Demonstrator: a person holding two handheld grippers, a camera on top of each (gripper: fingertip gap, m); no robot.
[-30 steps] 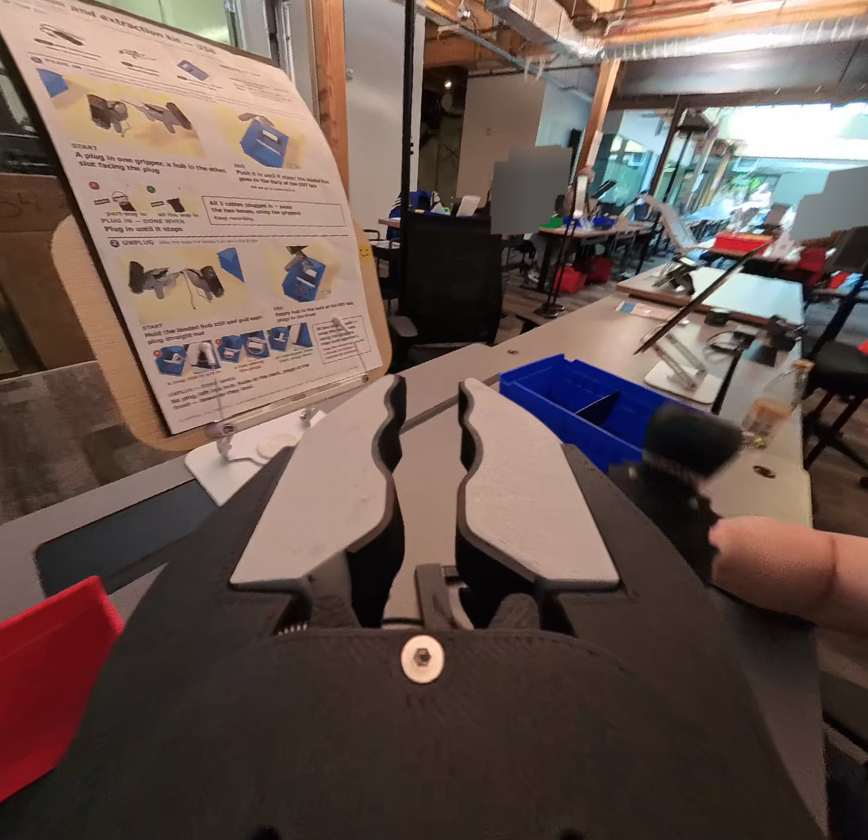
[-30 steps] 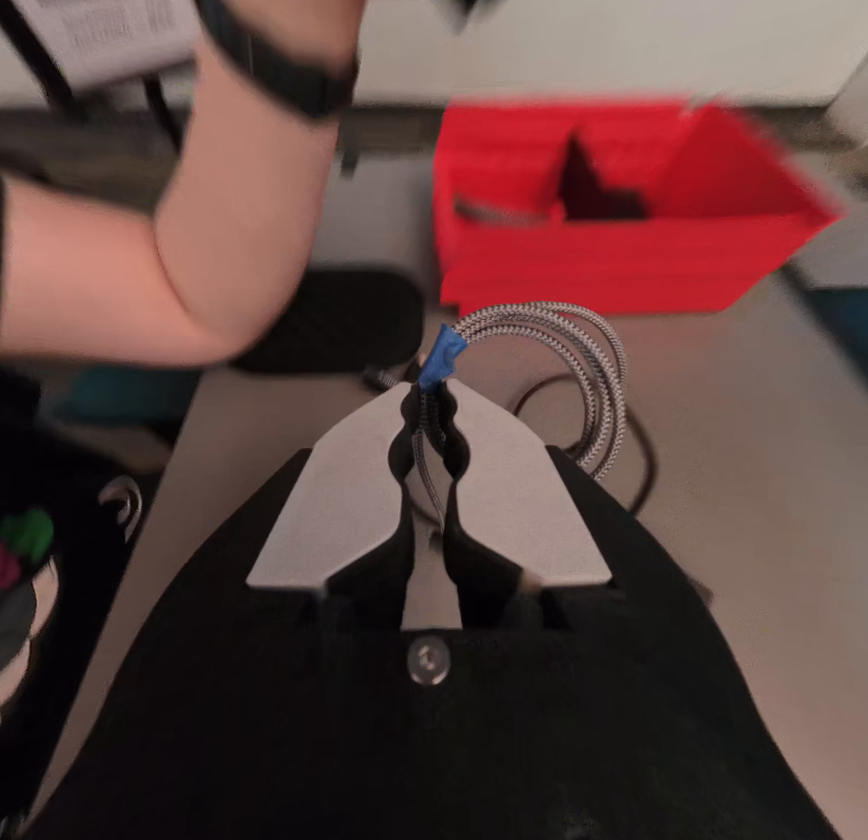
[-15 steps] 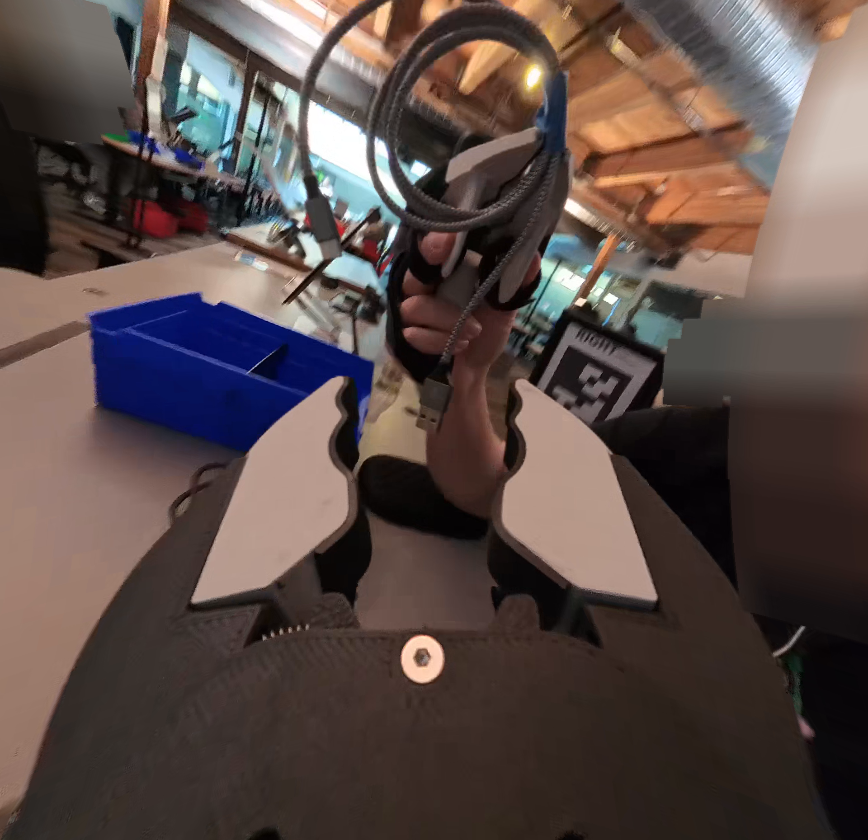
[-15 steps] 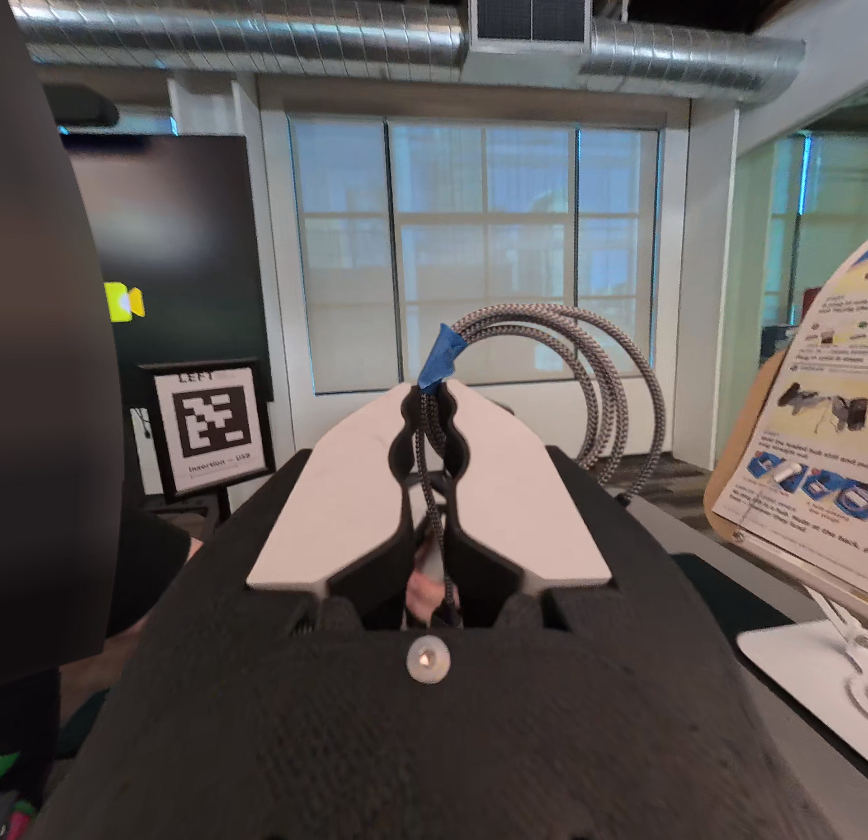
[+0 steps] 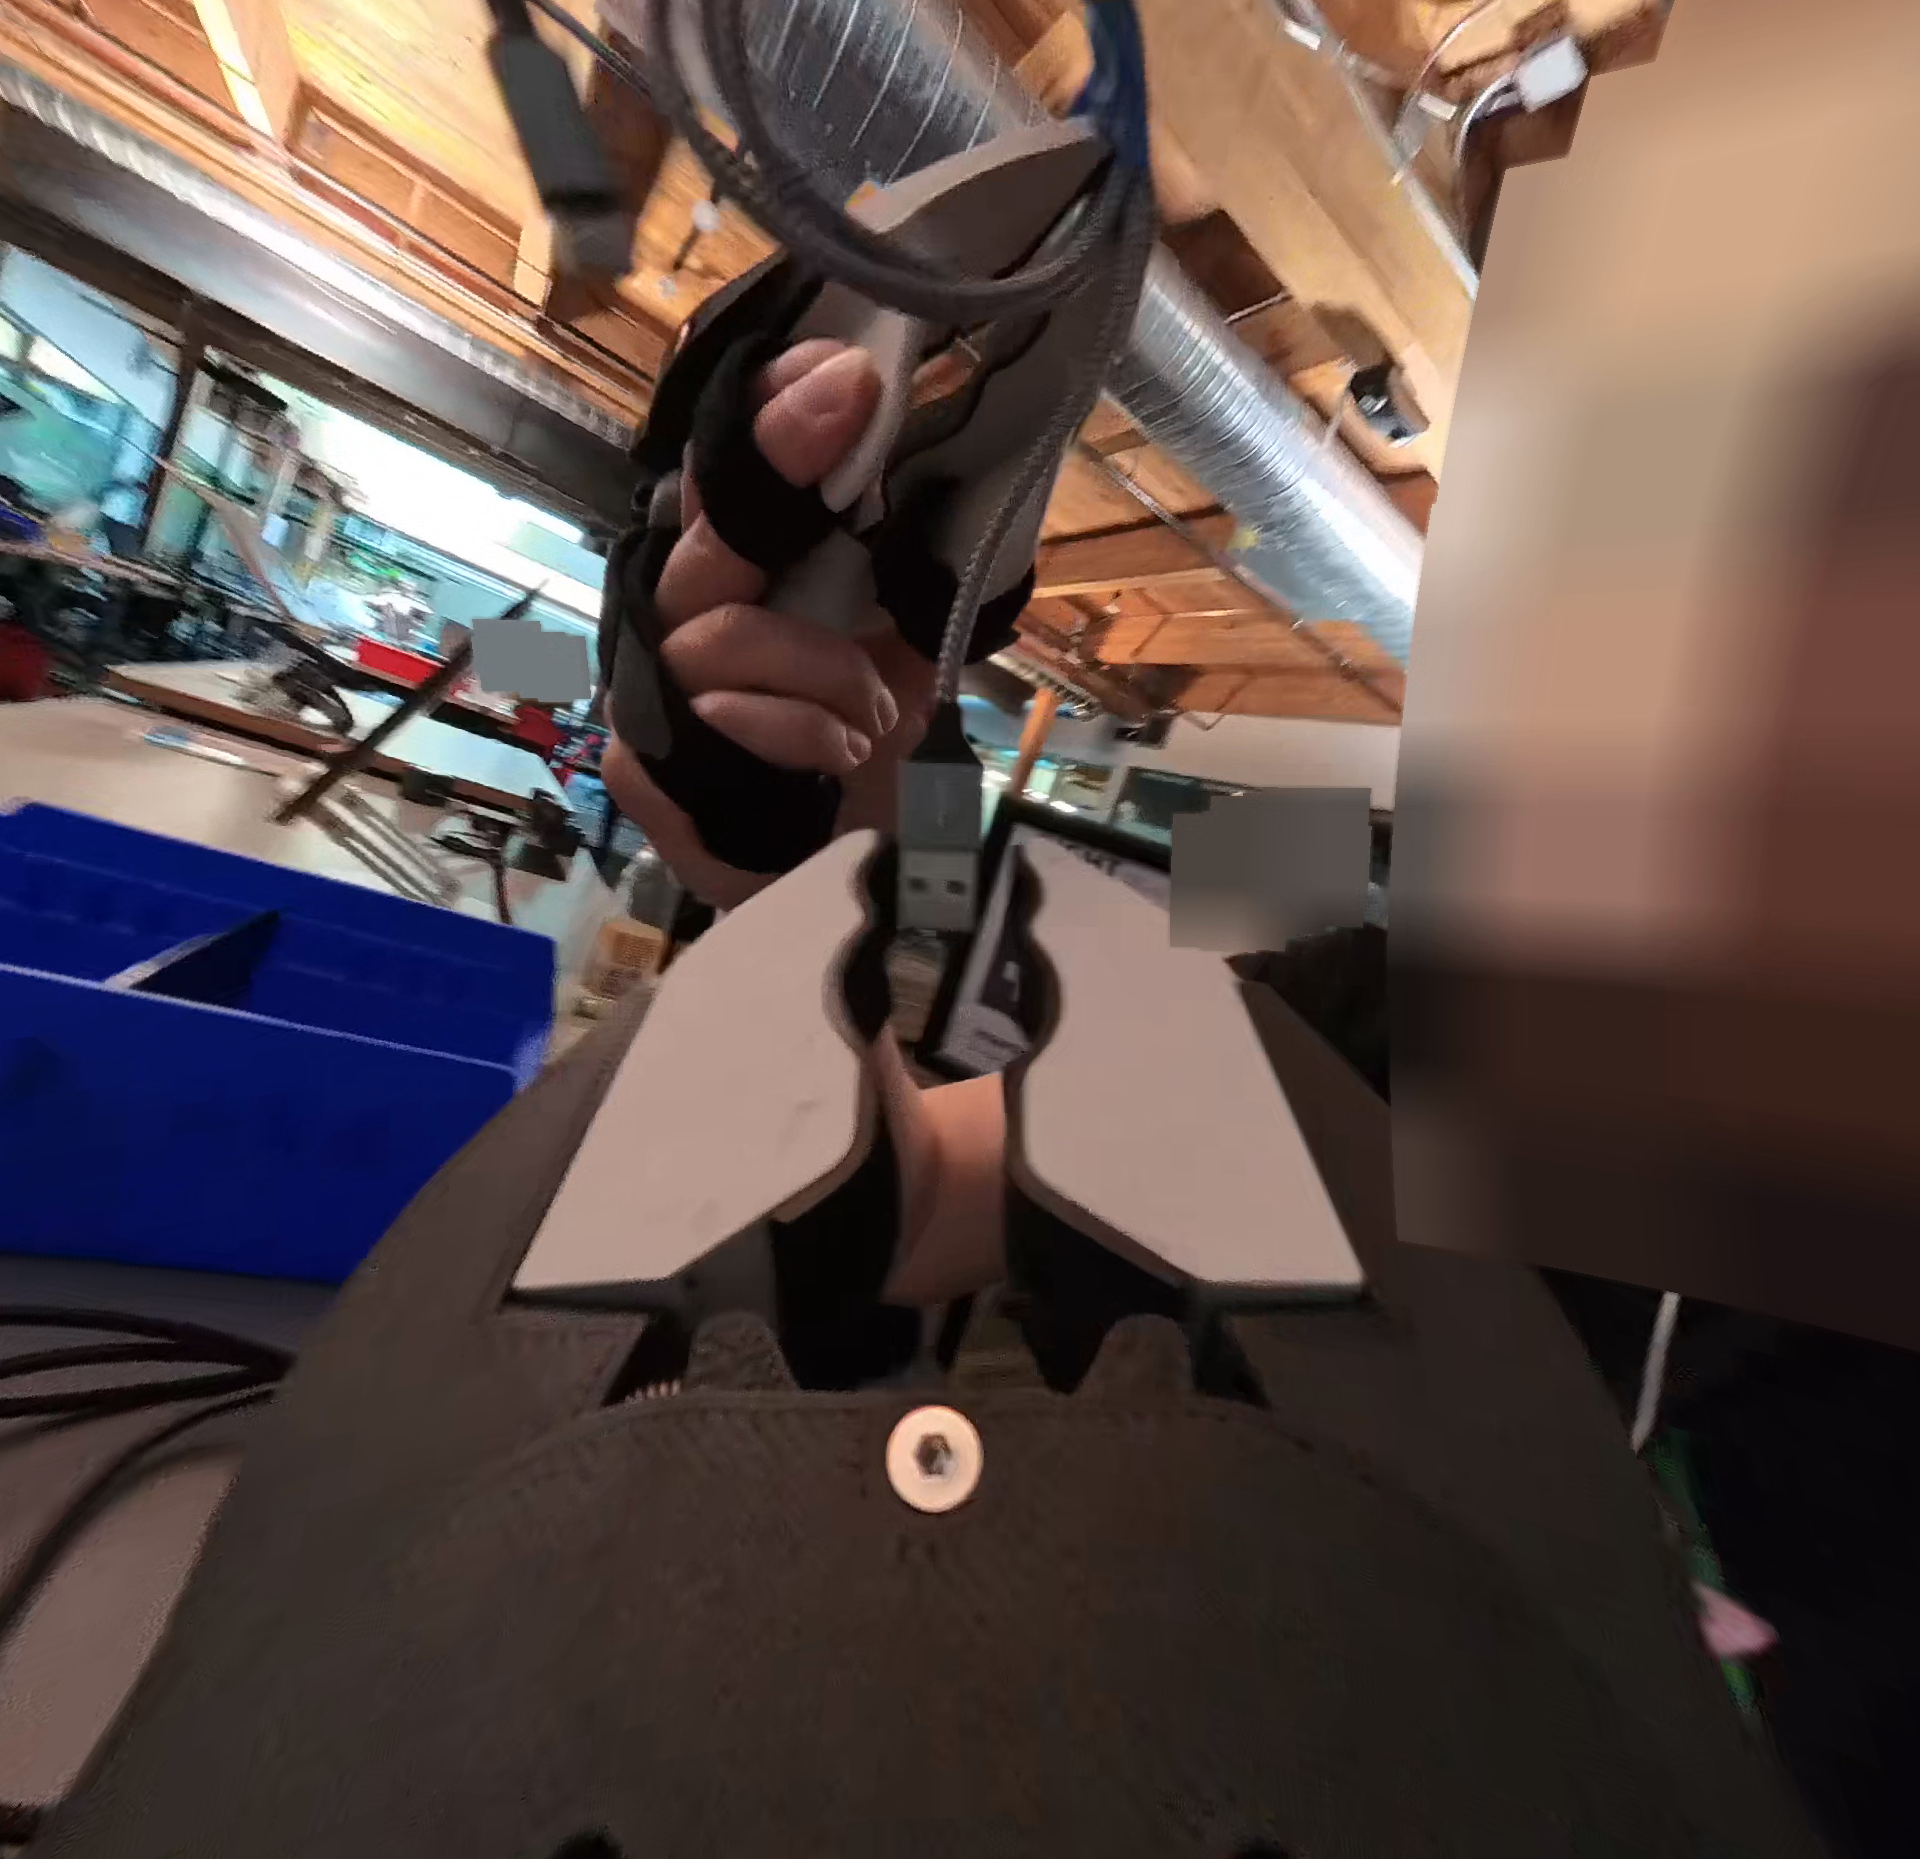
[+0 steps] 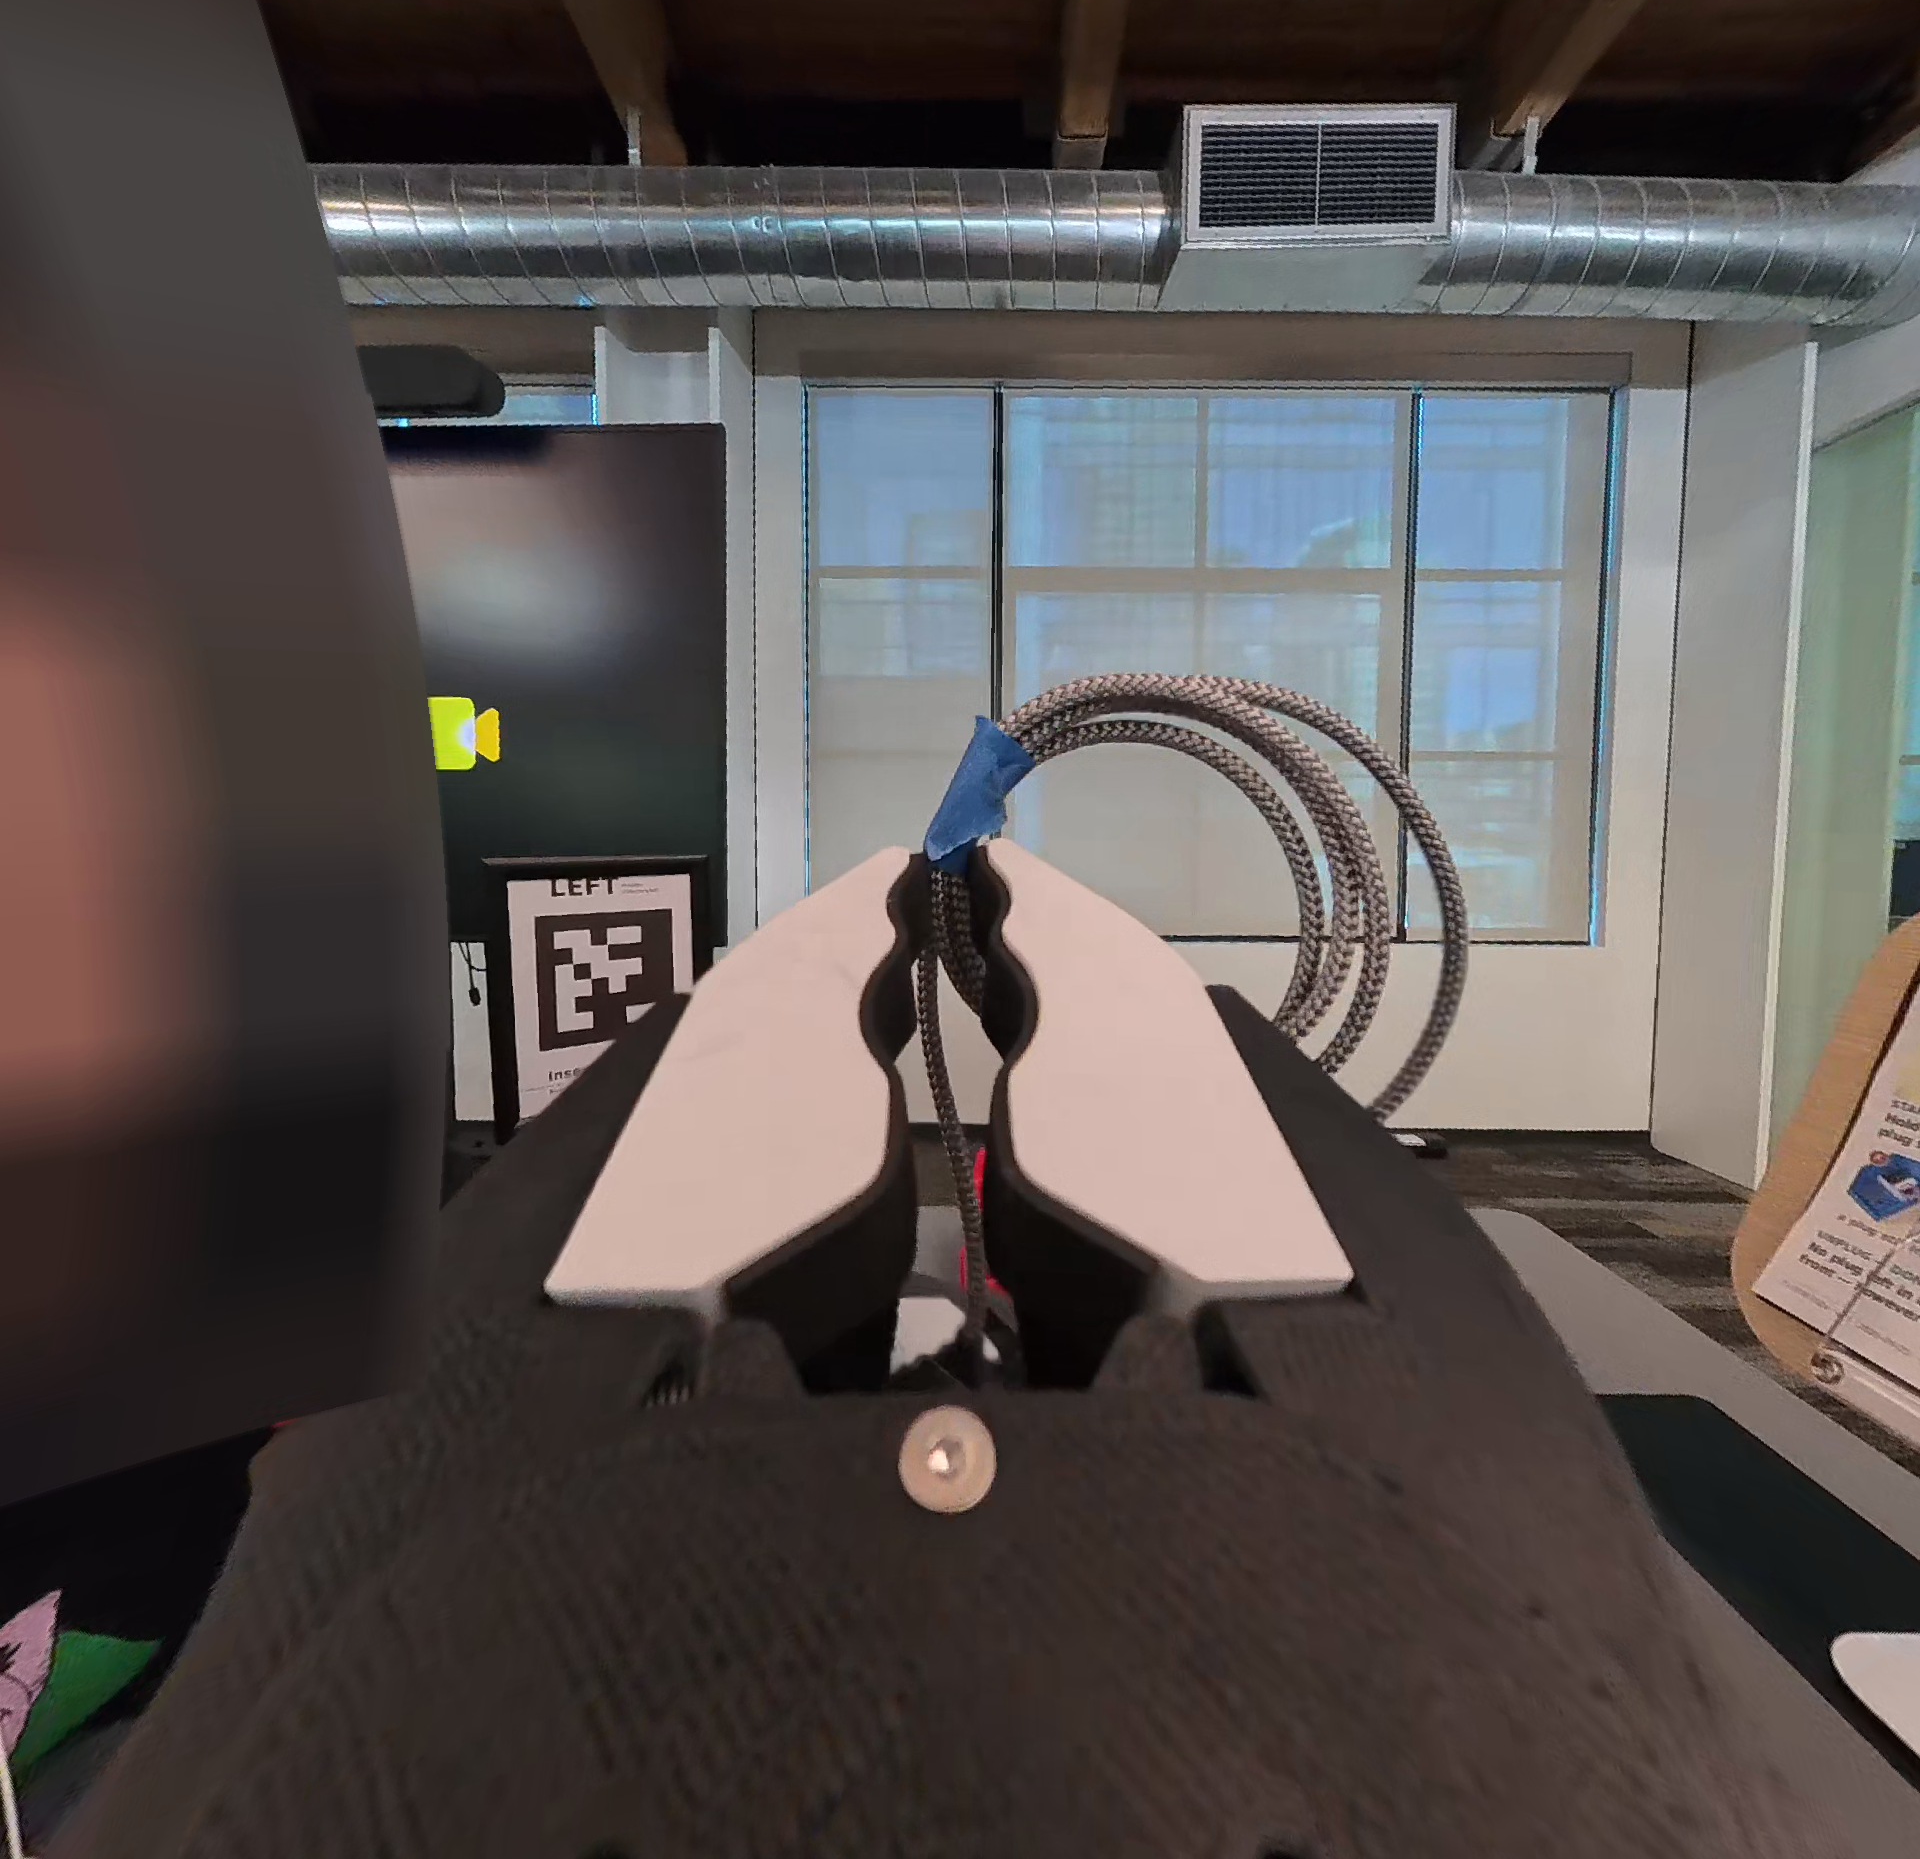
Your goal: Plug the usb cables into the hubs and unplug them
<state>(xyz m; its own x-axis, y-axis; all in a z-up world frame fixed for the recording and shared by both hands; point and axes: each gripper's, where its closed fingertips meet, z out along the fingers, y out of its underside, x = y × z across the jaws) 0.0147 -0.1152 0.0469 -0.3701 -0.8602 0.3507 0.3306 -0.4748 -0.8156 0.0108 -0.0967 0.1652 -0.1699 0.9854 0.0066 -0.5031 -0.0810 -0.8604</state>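
Note:
My right gripper (image 6: 951,859) is shut on a coiled grey braided usb cable (image 6: 1351,874) at its blue tape wrap (image 6: 971,796). In the left wrist view a gloved hand (image 5: 769,604) holds that gripper (image 5: 987,199) up high, with the cable (image 5: 1049,438) hanging from it. The cable's silver USB-A plug (image 5: 938,890) hangs down between the fingertips of my left gripper (image 5: 943,864). The left jaws stand narrowly apart around the plug, with a gap on its right side. The cable's other dark plug (image 5: 561,147) dangles at the top left. No hub is in view.
A blue divided bin (image 5: 260,1030) stands on the grey table at the left, with thin black cables (image 5: 104,1362) lying in front of it. The right wrist view shows an instruction board (image 6: 1849,1186) at the right and a framed marker sign (image 6: 603,968) under a dark screen (image 6: 582,583). Some 12 cm of space lies between my two pairs of fingers.
My left gripper has swung from the instruction board towards the raised right gripper. Its jaws opened wide and have now narrowed around the hanging plug. The right gripper has lifted the cable off the table.

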